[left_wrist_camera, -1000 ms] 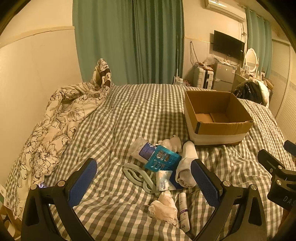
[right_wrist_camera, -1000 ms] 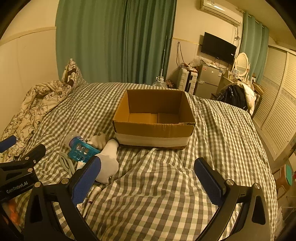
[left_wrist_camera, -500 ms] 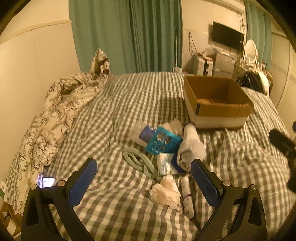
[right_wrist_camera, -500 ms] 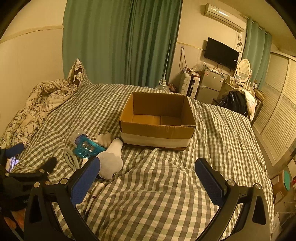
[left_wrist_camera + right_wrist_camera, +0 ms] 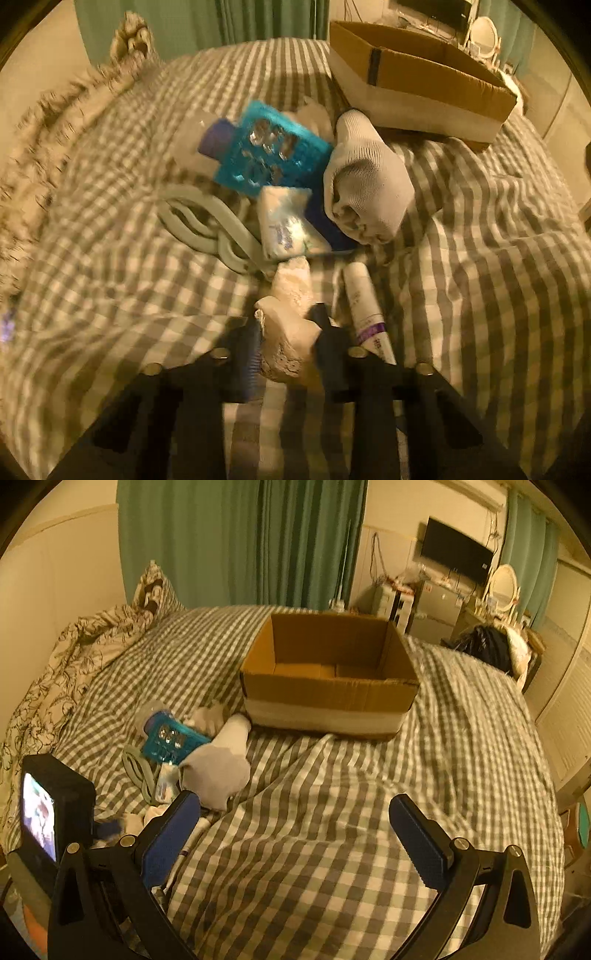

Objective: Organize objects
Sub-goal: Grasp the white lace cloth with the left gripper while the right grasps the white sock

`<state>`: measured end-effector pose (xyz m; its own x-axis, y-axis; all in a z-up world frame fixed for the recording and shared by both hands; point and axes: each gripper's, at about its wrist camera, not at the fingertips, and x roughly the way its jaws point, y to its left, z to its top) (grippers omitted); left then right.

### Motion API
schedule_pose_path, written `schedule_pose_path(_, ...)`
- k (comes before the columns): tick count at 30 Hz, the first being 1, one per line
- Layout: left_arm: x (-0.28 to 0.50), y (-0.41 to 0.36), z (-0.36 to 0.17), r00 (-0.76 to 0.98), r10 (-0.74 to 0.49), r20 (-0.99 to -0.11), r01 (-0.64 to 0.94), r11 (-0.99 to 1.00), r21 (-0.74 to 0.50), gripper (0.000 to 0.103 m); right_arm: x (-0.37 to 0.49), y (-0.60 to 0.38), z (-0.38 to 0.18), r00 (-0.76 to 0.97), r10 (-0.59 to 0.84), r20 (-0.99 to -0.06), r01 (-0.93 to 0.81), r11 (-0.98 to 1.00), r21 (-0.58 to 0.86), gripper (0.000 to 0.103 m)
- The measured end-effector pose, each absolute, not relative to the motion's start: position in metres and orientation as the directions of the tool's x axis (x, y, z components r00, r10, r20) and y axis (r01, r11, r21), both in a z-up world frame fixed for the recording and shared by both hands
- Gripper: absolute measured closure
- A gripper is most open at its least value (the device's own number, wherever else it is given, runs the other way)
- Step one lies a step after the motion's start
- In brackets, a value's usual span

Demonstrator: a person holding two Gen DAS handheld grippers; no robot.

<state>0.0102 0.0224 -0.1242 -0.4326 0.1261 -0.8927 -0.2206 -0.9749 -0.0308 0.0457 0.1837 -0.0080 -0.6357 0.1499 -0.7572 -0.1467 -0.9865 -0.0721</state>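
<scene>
My left gripper is shut on a crumpled white lace cloth at the near end of a pile on the checked bed. The pile holds a white tube, a tissue pack, a pale green hanger, a blue blister pack, a clear bottle with a purple cap and a white glove. An open, empty cardboard box stands behind the pile. My right gripper is open and empty above the bed, right of the pile.
A floral duvet is bunched along the left wall. Green curtains hang behind the bed. A TV, a mirror and cluttered furniture stand at the far right. The left gripper's camera body shows at the right wrist view's lower left.
My left gripper has dropped down and forward to the pile and closed its fingers on the lace cloth. My right gripper has stayed open, shifting only slightly.
</scene>
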Motion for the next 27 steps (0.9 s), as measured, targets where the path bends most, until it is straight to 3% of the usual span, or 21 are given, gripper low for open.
schedule_pose_path(5,0.008,0.009,-0.095,-0.479,0.169,-0.861,-0.214,-0.974,-0.072,0.085,0.024,0.172,-0.012,-0.604,0.083,-0.792,-0.077,-0.996,-0.045,0.000)
schedule_pose_path(11,-0.008,-0.018,-0.061,-0.586,0.072,-0.807,-0.150,-0.989,0.020,0.085,-0.030,0.149,-0.025,-0.551,0.006,-0.834,0.022,-1.000,-0.021,0.000)
schedule_pose_path(17,-0.028,-0.045,-0.060,-0.589,0.030,-0.808,-0.091,-0.995,0.029,0.085,-0.073,0.138,-0.077,-0.434,-0.012,-0.901,0.039,-0.999,-0.005,0.003)
schedule_pose_path(22,-0.038,-0.047,-0.071,-0.567,0.046,-0.822,-0.096,-0.995,0.010,0.085,-0.082,0.139,-0.114,-0.334,-0.059,-0.941,0.043,-0.998,0.048,0.023)
schedule_pose_path(27,-0.040,-0.044,-0.076,-0.551,0.071,-0.832,-0.108,-0.994,-0.013,0.085,-0.079,0.138,-0.116,-0.341,-0.059,-0.938,0.050,-0.998,0.044,0.034)
